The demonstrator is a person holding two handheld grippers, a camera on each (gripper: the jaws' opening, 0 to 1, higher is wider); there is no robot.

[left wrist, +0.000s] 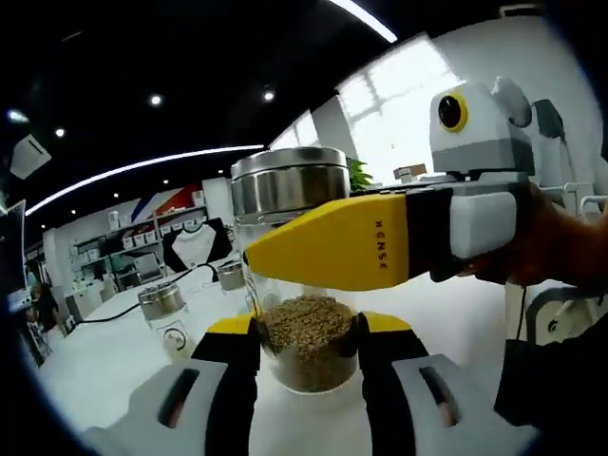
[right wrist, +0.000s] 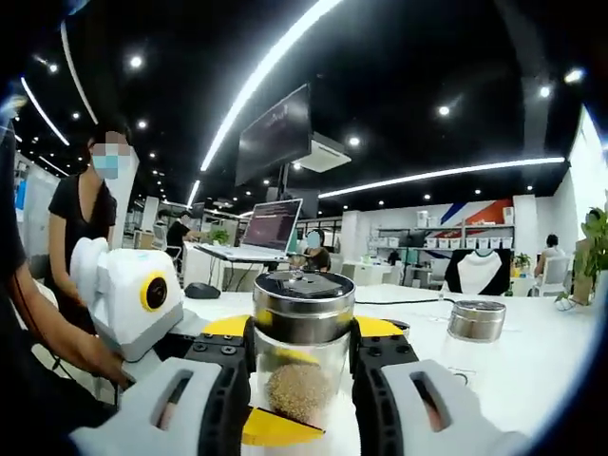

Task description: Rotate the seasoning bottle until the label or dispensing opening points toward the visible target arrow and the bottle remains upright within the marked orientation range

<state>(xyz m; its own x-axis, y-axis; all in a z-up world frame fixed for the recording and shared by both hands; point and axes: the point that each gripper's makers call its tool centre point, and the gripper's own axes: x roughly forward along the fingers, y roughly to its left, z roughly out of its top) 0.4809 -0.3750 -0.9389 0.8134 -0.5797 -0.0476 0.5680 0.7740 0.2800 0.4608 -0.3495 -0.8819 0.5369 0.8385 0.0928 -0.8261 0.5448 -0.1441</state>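
While both grippers clasp the upright seasoning bottle (left wrist: 302,285), left gripper (left wrist: 306,334) low on the glass, right gripper (right wrist: 302,344) beneath the lid, rotation appears underway; no target arrow is visible.

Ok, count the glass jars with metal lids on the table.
3, and others may be hidden. The seed-filled glass jar with a steel lid sits between the left tongs. A second lidded jar stands left of it, a third farther back.
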